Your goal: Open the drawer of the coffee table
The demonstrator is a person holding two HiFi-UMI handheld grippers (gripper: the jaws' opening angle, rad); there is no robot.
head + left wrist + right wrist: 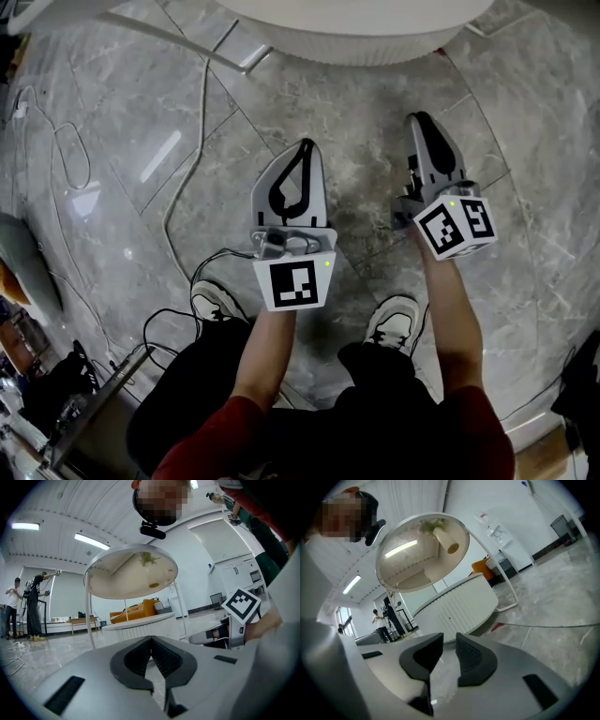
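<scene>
You stand on the grey marble floor [112,122] with a gripper in each hand, both pointing toward the coffee table [347,42] at the far edge of the head view. Neither gripper touches it.

Your left gripper [305,147] has its jaws together, the tips meeting with nothing between them. Your right gripper [420,118] sits a little farther forward and to the right; its jaws stand slightly apart with a narrow gap, and only the floor shows through that gap.

The coffee table is a low white round drum with a ribbed side wall [459,606] and, above it, a round cream top tier [422,555] carried on thin white legs. In the right gripper view a small dark spot [450,618] sits on the ribbed wall; you cannot tell from here whether it is the drawer's pull. The ribbed wall looks flush where it shows, and the drawer's outline cannot be made out.

Dark and white cables [169,216] trail over the floor to your left. In the left gripper view, people [33,606] stand far off on the left, and an orange sofa [136,611] lies beyond the table.
</scene>
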